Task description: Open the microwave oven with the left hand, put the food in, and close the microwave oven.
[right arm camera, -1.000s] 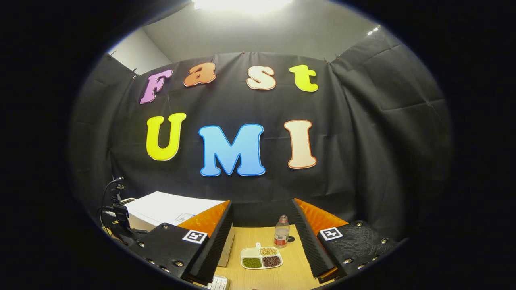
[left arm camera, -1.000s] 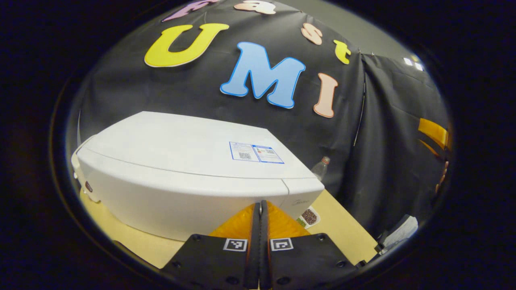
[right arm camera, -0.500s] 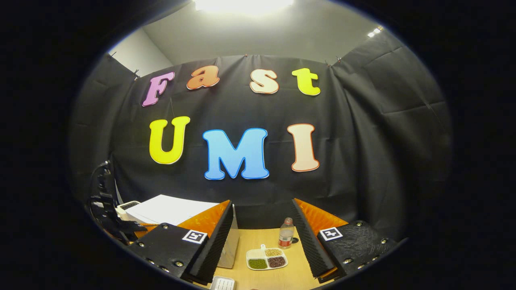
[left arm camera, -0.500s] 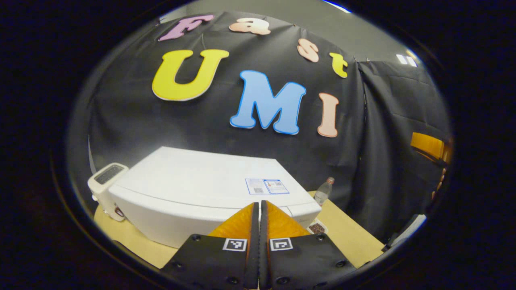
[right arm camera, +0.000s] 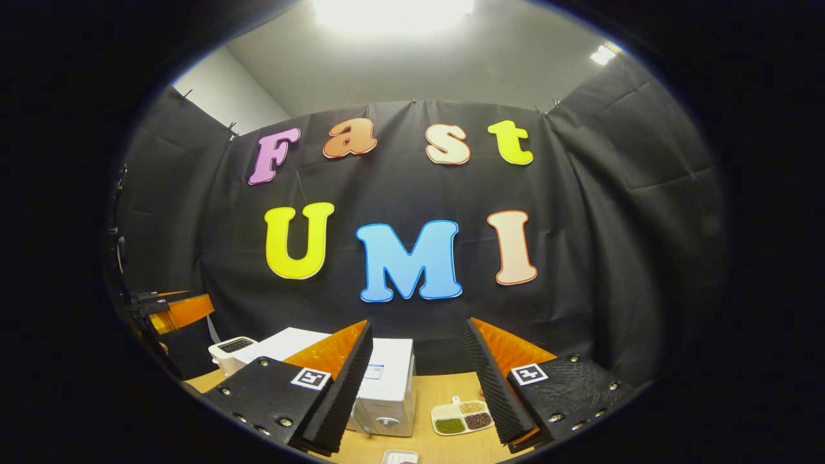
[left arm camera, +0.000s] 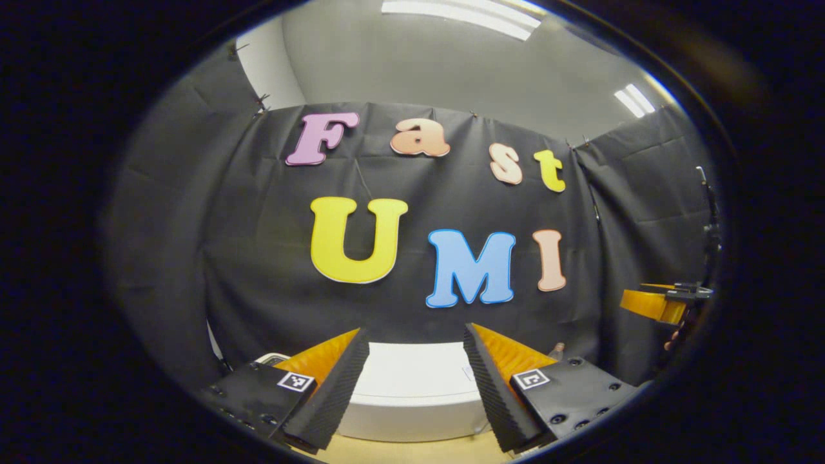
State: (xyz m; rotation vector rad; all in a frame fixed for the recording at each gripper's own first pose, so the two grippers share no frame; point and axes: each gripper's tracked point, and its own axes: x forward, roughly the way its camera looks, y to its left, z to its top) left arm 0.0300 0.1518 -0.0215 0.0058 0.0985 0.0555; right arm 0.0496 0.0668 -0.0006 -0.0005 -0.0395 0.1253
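The white microwave [left arm camera: 412, 386] lies low between my left gripper's fingers, some way ahead, with its top and front edge in sight. My left gripper [left arm camera: 416, 328] is open and holds nothing. In the right gripper view the microwave [right arm camera: 390, 380] stands on the wooden table with a round knob on its front. The food is a small white divided tray [right arm camera: 461, 417] of beans and grains, lying right of the microwave. My right gripper [right arm camera: 418, 322] hangs open and empty above the table, well back from the tray.
A small white appliance [right arm camera: 233, 351] stands left of the microwave. A little white object [right arm camera: 399, 456] lies at the table's near edge. The left gripper [right arm camera: 174, 309] is at the far left, and the right gripper [left arm camera: 664, 303] at the far right of the left gripper view.
My left gripper has gone from shut to open and has drawn back and tilted up from the microwave. The right gripper has shifted, so the microwave and tray sit more to the right.
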